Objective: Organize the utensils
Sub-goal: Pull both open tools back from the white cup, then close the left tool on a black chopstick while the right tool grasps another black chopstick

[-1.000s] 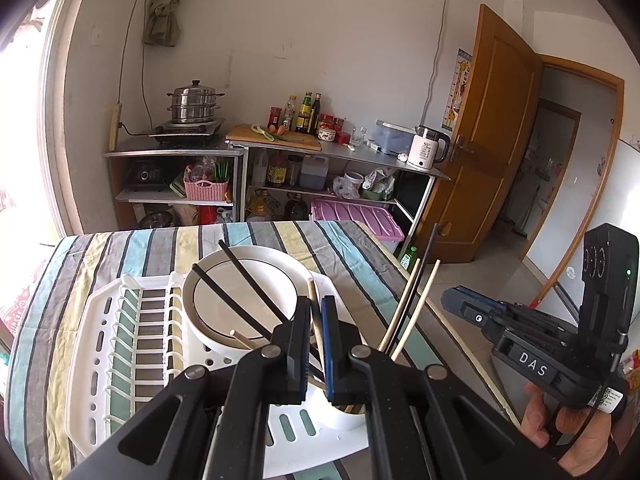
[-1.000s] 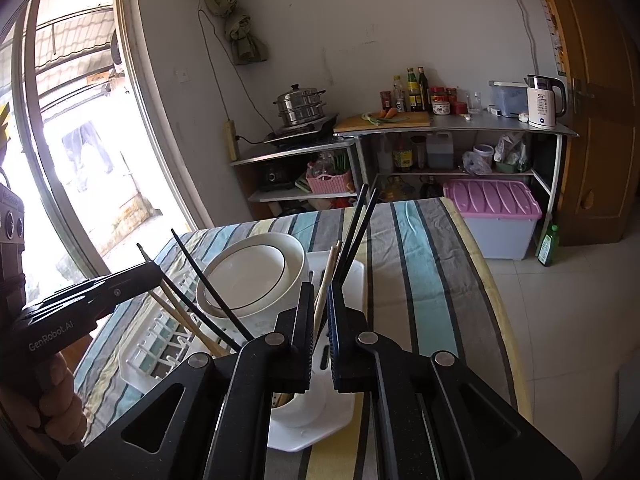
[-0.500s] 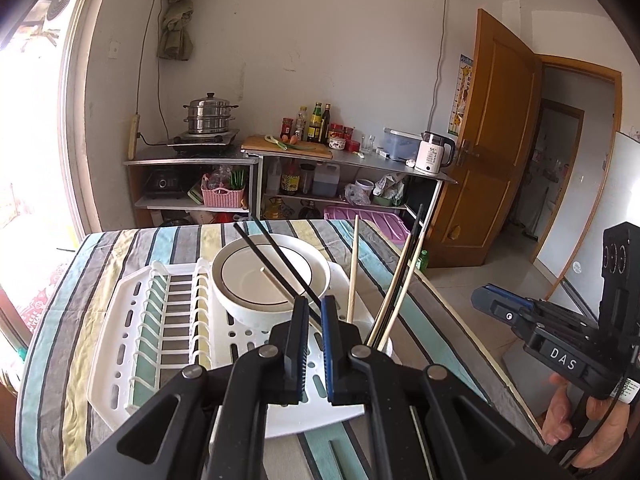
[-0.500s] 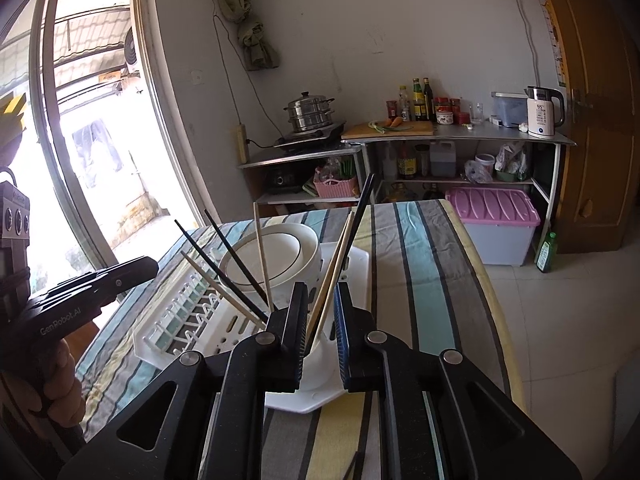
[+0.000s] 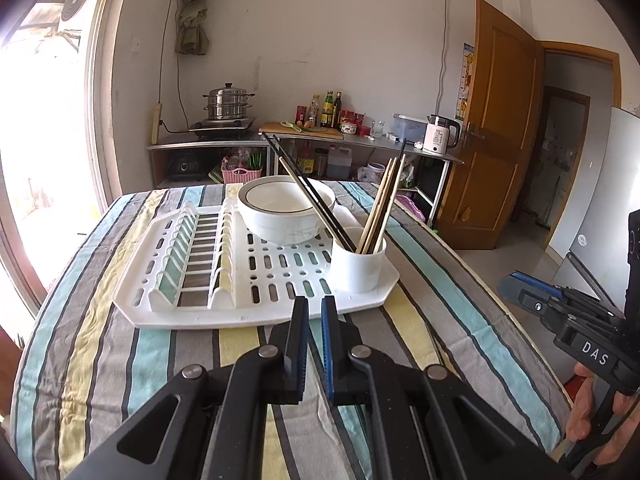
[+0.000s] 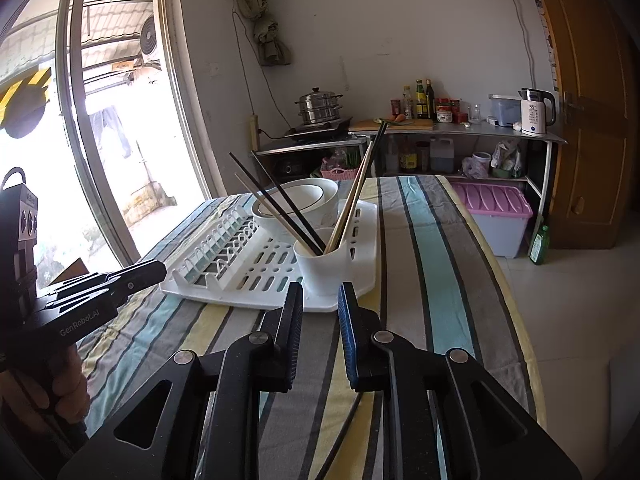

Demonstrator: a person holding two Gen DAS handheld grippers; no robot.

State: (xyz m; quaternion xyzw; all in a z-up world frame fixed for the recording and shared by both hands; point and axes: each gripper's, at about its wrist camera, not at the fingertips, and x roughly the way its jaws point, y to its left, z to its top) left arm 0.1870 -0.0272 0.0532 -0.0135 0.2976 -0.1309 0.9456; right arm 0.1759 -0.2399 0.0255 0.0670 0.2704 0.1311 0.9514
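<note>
- The left hand-held gripper [image 5: 314, 312] is hovering empty over the striped tabletop [image 5: 120, 360], jaws nearly together; the right hand-held gripper [image 6: 320, 300] is opening, nothing between its pads.
- Just beyond them, the chopsticks [image 5: 380, 208] are standing in the white cup [image 5: 357, 264] at the drying rack's [image 5: 256, 304] corner, leaning outward, tips up, apparently sorted already.

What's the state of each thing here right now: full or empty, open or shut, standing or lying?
Left gripper: shut, holding nothing.
Right gripper: fingers opening, nothing between them.
White cup: upright on the rack's corner, holding chopsticks.
Black chopsticks: standing in the cup, leaning left.
Wooden chopsticks: standing in the cup, leaning right.
Bowl: upright on the rack, empty.
Dish rack: flat on the striped cloth, plate slots empty.
Door: open.
</note>
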